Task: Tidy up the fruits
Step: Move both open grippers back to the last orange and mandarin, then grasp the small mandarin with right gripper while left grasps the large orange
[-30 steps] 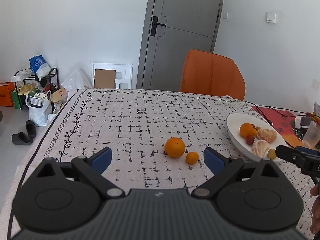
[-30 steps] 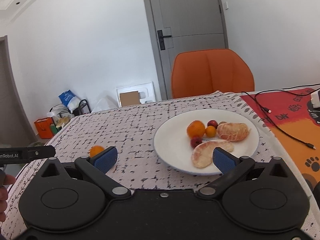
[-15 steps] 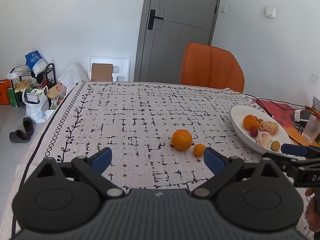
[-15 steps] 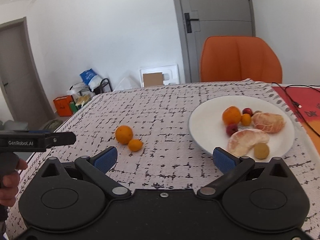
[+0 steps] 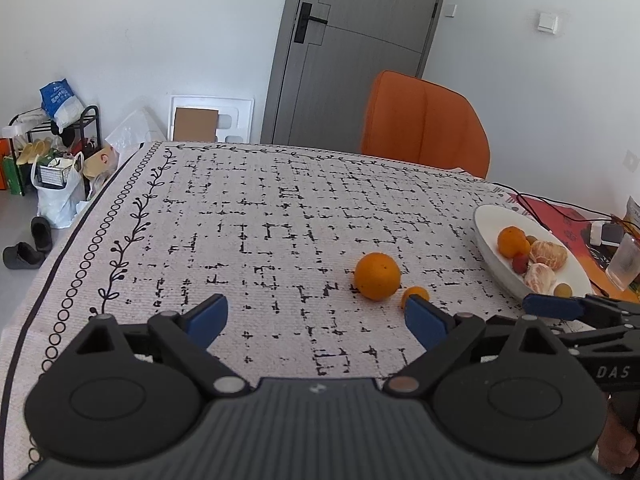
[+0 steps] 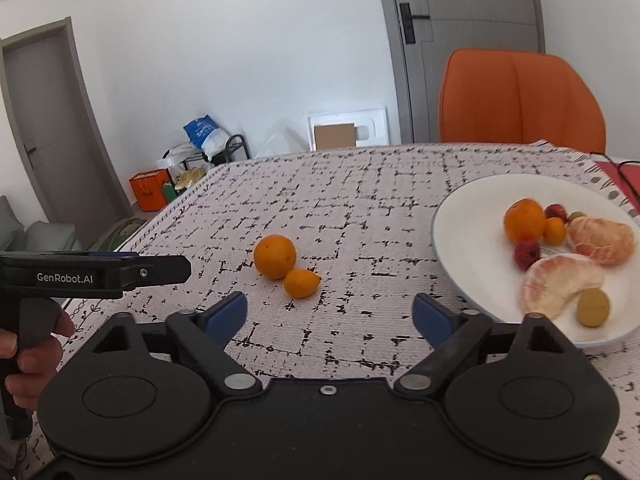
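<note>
Right wrist view only: hand (image 6: 24, 356), left hand-held gripper (image 6: 176, 270) side-on

A home dining room: clothed table (image 5: 280, 208), orange chair (image 5: 424, 124), shoe rack (image 5: 52, 136).

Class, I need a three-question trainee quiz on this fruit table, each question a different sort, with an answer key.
1. True or false: the large orange and the small orange lie on the tablecloth, off the white plate.
2. Multiple choice: between the right tongs' pads is A) the large orange, B) nothing, C) a peeled segment.
3. Fill in: the chair behind the table is ____.

Key: 1 true. 2 B; the pads have just been closing, with no fruit between them. 3 orange.
</note>
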